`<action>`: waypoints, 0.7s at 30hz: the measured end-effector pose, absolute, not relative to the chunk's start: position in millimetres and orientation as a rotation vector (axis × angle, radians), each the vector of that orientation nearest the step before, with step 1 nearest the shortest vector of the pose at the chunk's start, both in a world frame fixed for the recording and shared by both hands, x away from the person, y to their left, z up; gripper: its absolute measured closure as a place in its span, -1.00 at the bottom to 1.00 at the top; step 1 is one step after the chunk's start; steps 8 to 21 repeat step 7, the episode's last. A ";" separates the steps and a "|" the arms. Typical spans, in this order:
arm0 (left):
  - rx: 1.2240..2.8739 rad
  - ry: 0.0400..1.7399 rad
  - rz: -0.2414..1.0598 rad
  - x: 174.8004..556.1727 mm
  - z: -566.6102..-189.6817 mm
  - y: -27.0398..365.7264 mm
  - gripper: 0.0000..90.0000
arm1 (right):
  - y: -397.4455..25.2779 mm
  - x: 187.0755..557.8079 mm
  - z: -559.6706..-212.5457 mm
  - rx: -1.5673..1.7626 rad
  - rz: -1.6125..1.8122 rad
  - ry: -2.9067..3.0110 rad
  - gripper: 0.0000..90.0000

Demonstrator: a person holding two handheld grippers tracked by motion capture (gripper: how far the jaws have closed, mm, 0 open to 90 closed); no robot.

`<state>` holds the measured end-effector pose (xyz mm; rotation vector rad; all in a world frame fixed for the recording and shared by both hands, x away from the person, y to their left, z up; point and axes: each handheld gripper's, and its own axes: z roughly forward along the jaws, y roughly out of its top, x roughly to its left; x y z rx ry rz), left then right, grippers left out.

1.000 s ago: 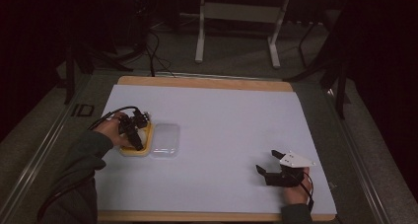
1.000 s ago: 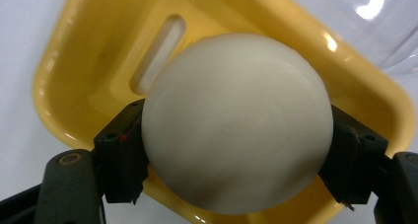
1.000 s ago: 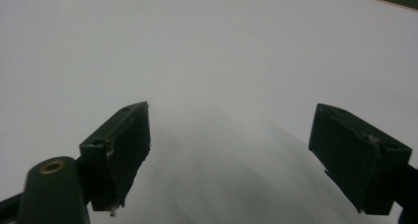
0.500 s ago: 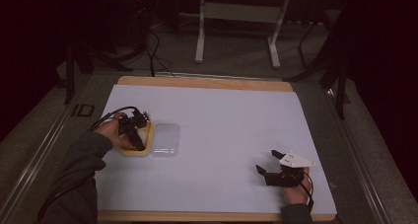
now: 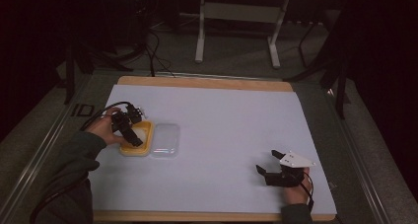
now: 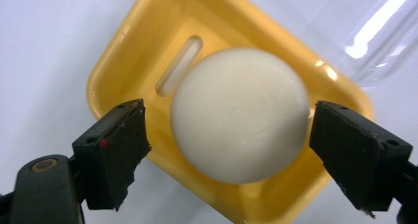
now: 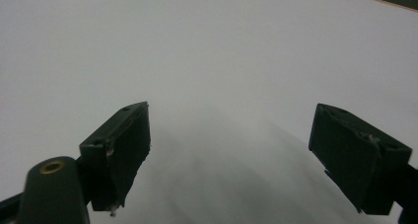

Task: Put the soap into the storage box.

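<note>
In the left gripper view, the white ball point(image 6: 240, 114) covers much of the yellow tray point(image 6: 116, 66) floor, and the tray's near corner runs off the bottom edge. The clear lid point(image 6: 374, 31) is cut by the top and right edges. In the high view, the left gripper point(image 5: 129, 129) hides part of the tray.

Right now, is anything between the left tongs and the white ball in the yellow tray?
Nothing visible is. In the left gripper view the left tongs stand open on either side of the white ball, which sits in the yellow tray. The clear lid lies beside the tray, not over it.
</note>
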<state>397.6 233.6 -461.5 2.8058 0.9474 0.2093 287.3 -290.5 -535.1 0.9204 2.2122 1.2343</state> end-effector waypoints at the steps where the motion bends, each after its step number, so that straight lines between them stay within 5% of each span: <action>1: 2.796 0.941 0.214 395.5 -458.9 233.7 -0.66 | -290.6 287.3 -535.1 0.919 1.234 2.212 -0.65; 21: 2.680 0.844 0.300 368.7 -449.1 223.5 -0.61 | -290.5 287.9 -535.2 0.919 1.231 2.214 -0.65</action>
